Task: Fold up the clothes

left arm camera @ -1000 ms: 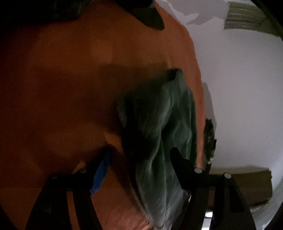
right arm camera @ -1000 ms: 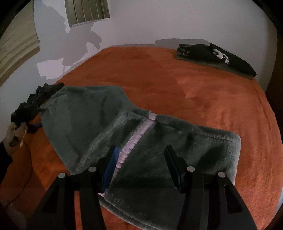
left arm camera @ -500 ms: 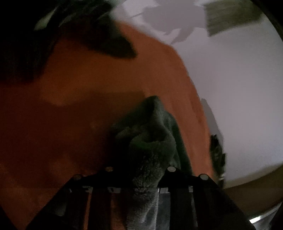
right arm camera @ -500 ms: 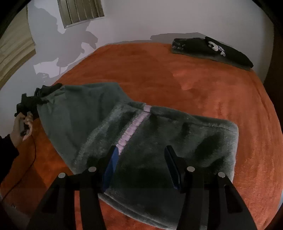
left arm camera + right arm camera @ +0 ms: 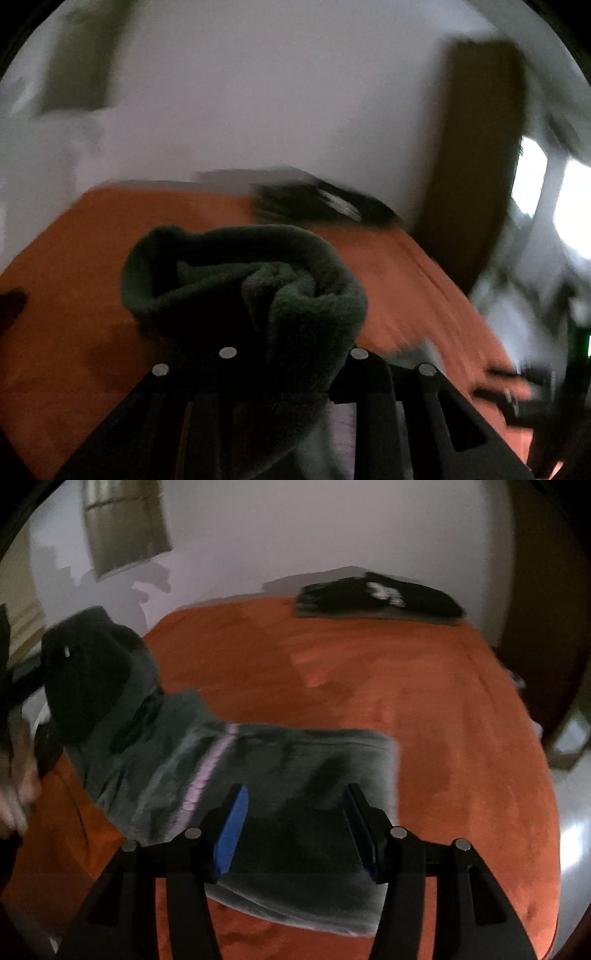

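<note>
Left gripper (image 5: 290, 354) pinches bunched fleece (image 5: 258, 280), lifted off bed (image 5: 74, 266).
Right gripper (image 5: 295, 827) spread, jaws empty over fleece at lower centre; black shirt (image 5: 376, 598) upper right.

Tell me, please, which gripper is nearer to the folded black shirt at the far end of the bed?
Neither clearly: the black shirt lies far beyond both. The left gripper is clamped on the grey garment, lifting one end; the right gripper hovers open above its near end.
</note>
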`<move>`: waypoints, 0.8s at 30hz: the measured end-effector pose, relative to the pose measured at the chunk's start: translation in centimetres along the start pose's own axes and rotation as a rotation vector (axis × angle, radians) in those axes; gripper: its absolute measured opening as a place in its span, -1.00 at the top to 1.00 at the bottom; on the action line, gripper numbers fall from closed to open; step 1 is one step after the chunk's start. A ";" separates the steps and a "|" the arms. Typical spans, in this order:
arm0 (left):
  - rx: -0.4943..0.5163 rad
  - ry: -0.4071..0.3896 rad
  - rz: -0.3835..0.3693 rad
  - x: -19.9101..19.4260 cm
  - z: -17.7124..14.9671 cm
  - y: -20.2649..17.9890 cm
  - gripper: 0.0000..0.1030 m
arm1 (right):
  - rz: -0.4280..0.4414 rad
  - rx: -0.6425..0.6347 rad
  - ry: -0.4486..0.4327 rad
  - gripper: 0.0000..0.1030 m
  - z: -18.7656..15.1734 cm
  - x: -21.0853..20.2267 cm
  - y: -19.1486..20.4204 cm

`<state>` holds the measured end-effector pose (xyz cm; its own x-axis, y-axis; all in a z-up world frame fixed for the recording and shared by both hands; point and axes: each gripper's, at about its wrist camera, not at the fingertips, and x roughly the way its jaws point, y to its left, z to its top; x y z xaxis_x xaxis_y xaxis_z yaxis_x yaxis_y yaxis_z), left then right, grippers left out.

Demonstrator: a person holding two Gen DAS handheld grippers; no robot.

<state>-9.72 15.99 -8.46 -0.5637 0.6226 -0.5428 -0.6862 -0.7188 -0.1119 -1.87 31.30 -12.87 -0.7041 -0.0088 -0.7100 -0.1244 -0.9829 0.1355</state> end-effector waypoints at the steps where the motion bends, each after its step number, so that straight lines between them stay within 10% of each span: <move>1: 0.066 0.060 -0.047 1.6 -0.7 -3.2 0.26 | -0.019 0.023 -0.002 -0.04 -0.3 -0.4 -0.9; 5: 0.253 0.341 -0.078 7.2 -4.7 -11.0 0.08 | -0.103 0.120 0.014 -0.04 -1.6 -1.4 -4.9; 13: 0.298 0.240 -0.255 -0.5 -5.6 -11.7 -0.11 | -0.106 0.339 0.052 -0.04 -3.5 -1.5 -11.1; 18: 0.213 0.131 -0.366 -5.0 -3.8 -8.0 -0.43 | 0.191 0.400 0.102 -0.04 -1.6 1.4 -9.2; 24: -0.036 0.148 -0.130 -4.8 -3.5 3.5 -0.47 | 0.433 0.413 0.267 -0.30 -0.1 7.0 -3.3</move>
<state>-7.81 9.46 -9.14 -0.3955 0.6605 -0.6382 -0.7303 -0.6475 -0.2176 -6.31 34.47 -18.31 -0.5597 -0.4859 -0.6713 -0.1641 -0.7291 0.6645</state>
